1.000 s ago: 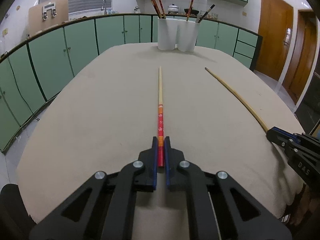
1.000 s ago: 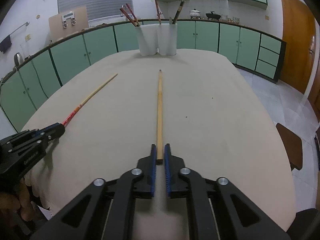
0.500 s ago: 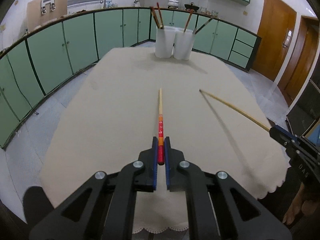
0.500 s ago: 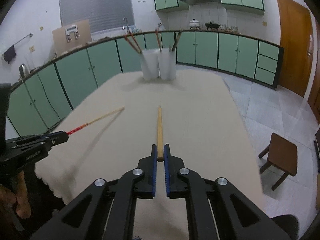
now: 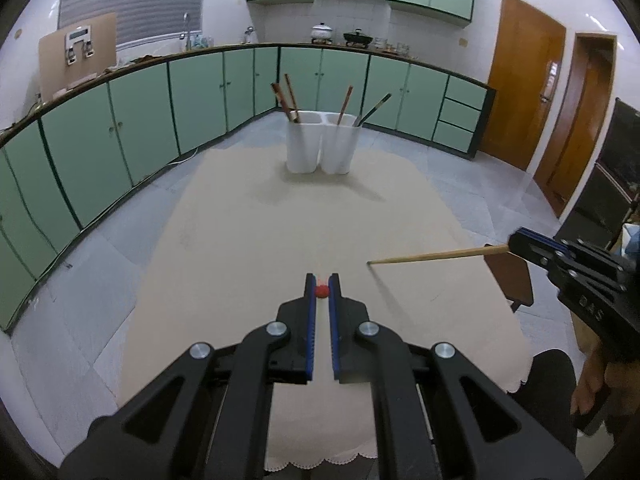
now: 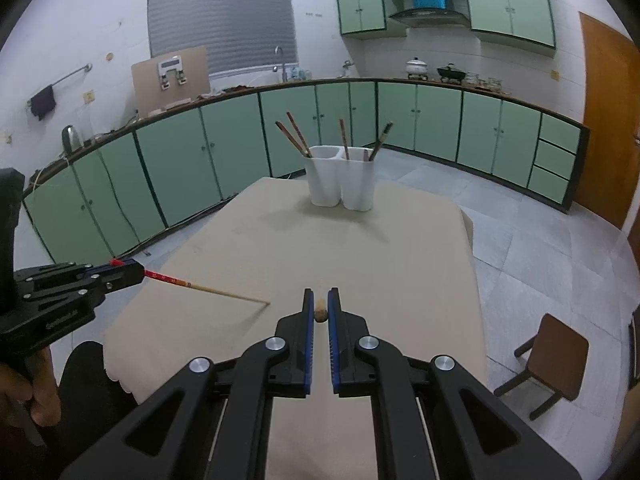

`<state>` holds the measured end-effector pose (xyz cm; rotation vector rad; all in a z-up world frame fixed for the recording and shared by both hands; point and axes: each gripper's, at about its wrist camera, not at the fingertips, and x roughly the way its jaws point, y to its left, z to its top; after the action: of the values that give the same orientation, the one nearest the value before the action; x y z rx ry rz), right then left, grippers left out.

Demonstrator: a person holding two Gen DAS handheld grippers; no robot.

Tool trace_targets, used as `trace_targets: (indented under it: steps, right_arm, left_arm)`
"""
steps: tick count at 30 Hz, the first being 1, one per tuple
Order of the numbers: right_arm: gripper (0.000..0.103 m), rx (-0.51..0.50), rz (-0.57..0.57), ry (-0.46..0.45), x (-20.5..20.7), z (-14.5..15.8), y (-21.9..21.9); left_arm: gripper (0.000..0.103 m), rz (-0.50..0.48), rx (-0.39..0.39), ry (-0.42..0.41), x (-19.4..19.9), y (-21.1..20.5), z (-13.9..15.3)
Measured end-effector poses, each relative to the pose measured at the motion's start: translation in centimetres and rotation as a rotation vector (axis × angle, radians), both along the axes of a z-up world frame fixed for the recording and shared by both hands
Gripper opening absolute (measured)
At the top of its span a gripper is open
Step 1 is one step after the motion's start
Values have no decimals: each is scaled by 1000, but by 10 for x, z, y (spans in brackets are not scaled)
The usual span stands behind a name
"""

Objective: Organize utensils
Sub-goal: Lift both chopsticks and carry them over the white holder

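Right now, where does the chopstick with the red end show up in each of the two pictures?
Left wrist view: red-ended chopstick sits centre, low, seen end-on as a red dot pinched in the left hand-held gripper.
Right wrist view: the same chopstick is at far left, sticking out rightward over the table edge.
Shared landmark: the white holder at the far end of the table.

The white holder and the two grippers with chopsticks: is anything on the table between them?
No. Between the white holder and both grippers, the tablecloth lies bare, in both wrist views.
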<state>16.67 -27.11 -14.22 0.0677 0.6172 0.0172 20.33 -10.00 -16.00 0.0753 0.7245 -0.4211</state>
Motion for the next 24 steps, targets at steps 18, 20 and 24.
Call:
trace_targets:
  steps: [18,20,24]
  right_arm:
    - [7,-59,154,176,106,52,-6]
    - [7,-62,166,198,118,55,-5]
    - [7,-37,166,232,138,57,-10]
  left_arm:
    - [5,-99,25,70,92,-11,41]
    - [5,-107,31,83,100,-13,42]
    - [5,-120,39,121,118,-16,43]
